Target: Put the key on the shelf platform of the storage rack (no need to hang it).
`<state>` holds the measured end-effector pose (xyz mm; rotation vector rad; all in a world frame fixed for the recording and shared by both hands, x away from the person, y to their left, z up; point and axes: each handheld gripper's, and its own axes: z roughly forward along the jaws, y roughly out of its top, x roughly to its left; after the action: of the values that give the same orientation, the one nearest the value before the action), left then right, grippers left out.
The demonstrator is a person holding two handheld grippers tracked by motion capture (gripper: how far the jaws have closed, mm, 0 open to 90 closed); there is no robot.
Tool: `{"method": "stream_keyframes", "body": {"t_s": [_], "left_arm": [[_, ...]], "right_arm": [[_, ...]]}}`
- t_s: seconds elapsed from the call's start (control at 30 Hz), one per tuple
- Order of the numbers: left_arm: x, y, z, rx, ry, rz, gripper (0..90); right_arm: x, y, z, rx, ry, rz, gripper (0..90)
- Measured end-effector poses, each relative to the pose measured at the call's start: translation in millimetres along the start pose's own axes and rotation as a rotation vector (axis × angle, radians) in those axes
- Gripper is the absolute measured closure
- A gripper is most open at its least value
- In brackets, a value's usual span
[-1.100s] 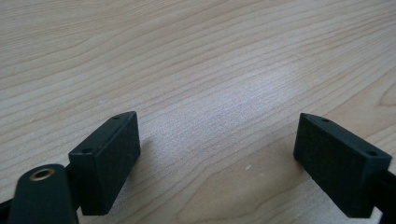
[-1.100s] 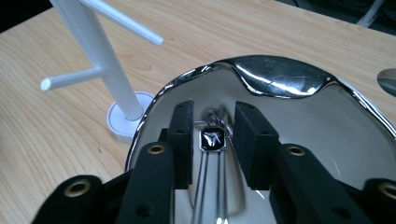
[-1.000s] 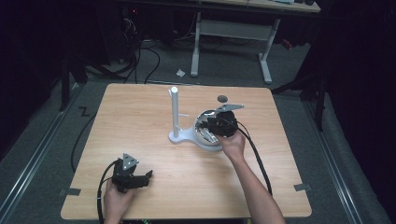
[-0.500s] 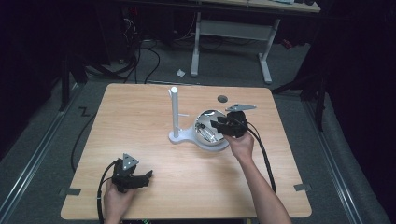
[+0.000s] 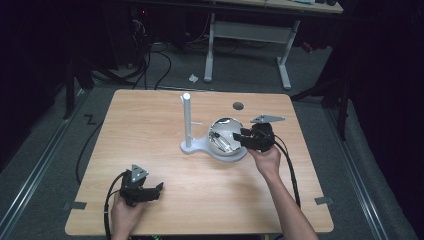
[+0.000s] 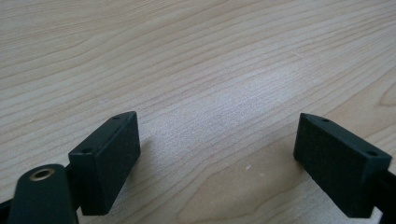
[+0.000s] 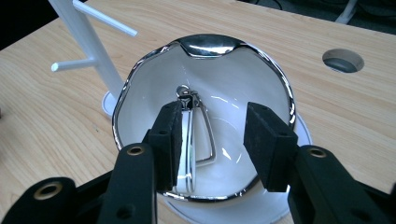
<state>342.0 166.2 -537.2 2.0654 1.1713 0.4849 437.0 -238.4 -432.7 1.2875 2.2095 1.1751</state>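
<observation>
Lab, test table (image 5: 150,130), floor cables (image 5: 150,60)

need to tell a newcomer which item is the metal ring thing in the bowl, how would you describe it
On the wooden table, right of the white peg stand, sits a white bowl with a wavy chrome rim. Inside lies a silver wire loop with a small clasp, the bowl's sole content, between the right gripper's open jaws.
</observation>
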Motion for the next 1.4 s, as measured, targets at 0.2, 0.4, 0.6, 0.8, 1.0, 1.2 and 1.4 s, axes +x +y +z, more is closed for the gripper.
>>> {"method": "stream_keyframes", "body": {"t_s": [0.2, 0.4, 0.6, 0.8, 1.0, 1.2, 1.4], "left_arm": [[0.1, 0.0, -0.1, 0.0, 0.0, 0.002, 15.0], [0.1, 0.1, -0.1, 0.001, 0.0, 0.002, 15.0], [0.0, 0.0, 0.0, 0.0, 0.0, 0.0, 14.9], [0.0, 0.0, 0.0, 0.001, 0.0, 0.001, 15.0], [0.0, 0.0, 0.0, 0.001, 0.0, 0.001, 15.0], [-0.1, 0.0, 0.0, 0.0, 0.0, 0.0, 14.9], [0.1, 0.0, 0.0, 0.001, 0.001, 0.003, 15.0]], "right_arm": [[-1.1, -1.3, -8.4, 0.002, -0.005, -0.005, 56.5], [-2.9, -7.1, -15.3, -0.018, -0.01, 0.009, 56.7], [-9.1, -15.3, -23.1, -0.02, -0.019, 0.037, 56.7], [-14.3, -24.8, -33.1, -0.016, -0.03, 0.047, 56.4], [-9.2, -25.9, -42.3, -0.016, -0.054, 0.013, 56.4], [-3.1, -30.0, -49.4, -0.002, -0.073, -0.03, 56.4], [-3.6, -37.3, -61.2, -0.023, -0.068, -0.002, 56.5]]}}
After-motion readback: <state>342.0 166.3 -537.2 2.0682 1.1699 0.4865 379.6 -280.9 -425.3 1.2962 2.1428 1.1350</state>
